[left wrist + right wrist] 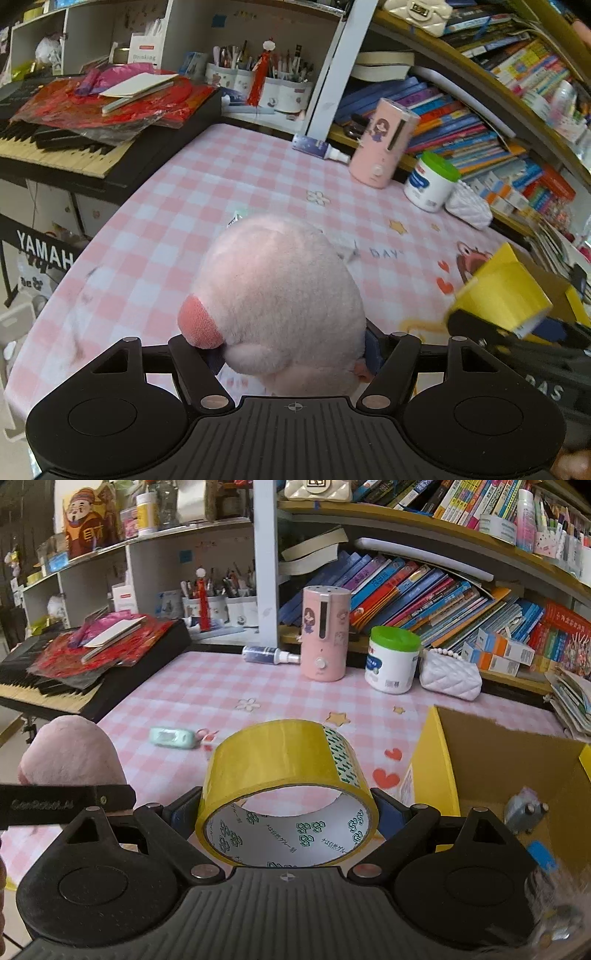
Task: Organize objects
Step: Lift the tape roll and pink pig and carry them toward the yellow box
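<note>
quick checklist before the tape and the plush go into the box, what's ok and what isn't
1. Right hand-held gripper grips the yellow tape roll: ok, the roll sits squeezed between both fingers.
2. Left hand-held gripper grips the pink plush toy: ok, the fingers press its sides.
3. Cardboard box is open on top: ok, open and just right of the tape.
4. Room inside the box: cannot tell fully; a small grey item lies on the bottom, and part of the floor is hidden.
5. Path from the tape to the box: ok, nothing stands between them.
6. Mint green case left on the tablecloth: not ok, still to be tidied.
</note>
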### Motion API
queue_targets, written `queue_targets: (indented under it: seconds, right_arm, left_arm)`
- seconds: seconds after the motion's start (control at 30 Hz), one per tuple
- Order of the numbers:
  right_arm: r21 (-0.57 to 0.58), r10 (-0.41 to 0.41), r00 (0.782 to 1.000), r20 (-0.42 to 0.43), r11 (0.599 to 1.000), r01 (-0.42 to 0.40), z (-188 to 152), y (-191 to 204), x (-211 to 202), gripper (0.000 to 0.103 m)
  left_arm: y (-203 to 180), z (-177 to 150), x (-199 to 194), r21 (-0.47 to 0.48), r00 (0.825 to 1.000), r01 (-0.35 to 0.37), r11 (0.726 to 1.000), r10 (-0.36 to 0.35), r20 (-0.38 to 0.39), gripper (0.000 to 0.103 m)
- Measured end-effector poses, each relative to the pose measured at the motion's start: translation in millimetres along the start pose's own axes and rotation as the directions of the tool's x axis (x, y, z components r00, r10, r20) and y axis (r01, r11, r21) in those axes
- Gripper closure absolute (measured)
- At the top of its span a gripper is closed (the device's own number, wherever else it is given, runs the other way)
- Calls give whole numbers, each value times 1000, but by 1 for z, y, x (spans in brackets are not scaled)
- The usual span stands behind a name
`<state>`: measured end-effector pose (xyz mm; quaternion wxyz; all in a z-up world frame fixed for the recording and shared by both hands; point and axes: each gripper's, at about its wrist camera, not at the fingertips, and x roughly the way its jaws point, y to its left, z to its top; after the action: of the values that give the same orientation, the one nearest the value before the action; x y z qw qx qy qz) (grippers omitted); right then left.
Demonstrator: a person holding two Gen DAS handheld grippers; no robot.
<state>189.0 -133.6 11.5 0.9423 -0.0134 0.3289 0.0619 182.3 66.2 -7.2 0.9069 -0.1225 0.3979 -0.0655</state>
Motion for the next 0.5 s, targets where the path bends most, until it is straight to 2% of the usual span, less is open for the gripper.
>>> queue_targets:
  seconds: [0.2, 0.5]
  right_arm:
    - [-15, 19, 1000, 15, 1000, -18, -14, 11, -30, 11]
    - [46, -9, 1000, -4, 999, 9, -48, 22, -71, 11]
  left_arm:
    - [-3, -26, -36, 46, 999, 36, 998, -37, 19, 34]
    - [1, -58, -77, 113, 998, 32, 993, -37, 47, 34]
